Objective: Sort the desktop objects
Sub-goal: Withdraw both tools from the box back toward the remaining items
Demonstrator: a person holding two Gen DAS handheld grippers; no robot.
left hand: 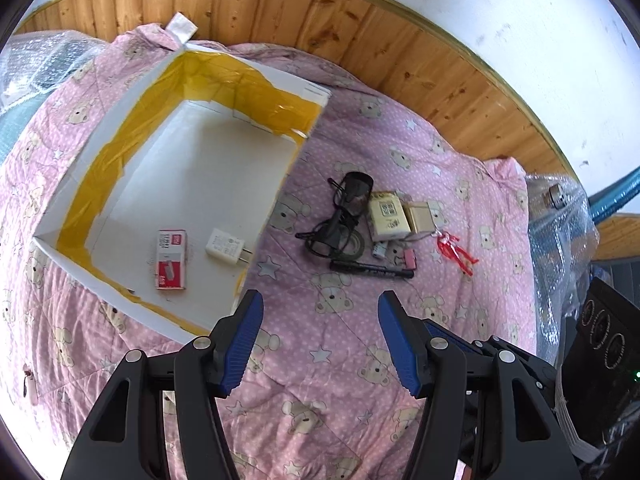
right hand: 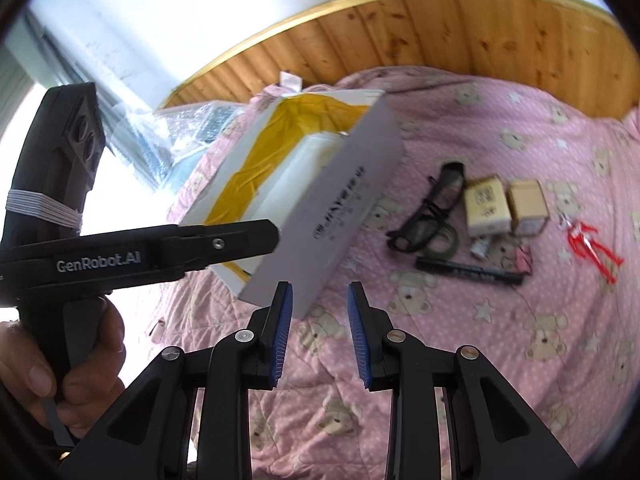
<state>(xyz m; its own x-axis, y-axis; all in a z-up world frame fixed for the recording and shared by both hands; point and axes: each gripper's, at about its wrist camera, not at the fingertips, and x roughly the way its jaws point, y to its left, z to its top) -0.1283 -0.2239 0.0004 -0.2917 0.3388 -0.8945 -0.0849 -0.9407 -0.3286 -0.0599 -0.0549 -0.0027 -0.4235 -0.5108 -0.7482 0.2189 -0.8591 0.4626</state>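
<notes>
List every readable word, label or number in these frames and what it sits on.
"GenRobot.AI": side of the left tool.
Box side: dark printed line, too blurred to read.
Staple box: print too small.
Charger: print too small.
Cream packet: code square and characters, unreadable.
Marker: lettering unreadable.

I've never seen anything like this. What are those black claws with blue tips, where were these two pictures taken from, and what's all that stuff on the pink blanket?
There is no robot here. A person holds a hand-operated claw in each hand, and each has a camera looking out along its two fingers. One picture looks past the left gripper, the other past the right gripper. Both are open and hold nothing. The right view also shows the person's hand gripping the left tool.

On the blanket sits a white box holding a staple box and a charger plug. Beside it lie glasses, two small cartons, a black pen and a red toy figure, not yet sorted.
</notes>
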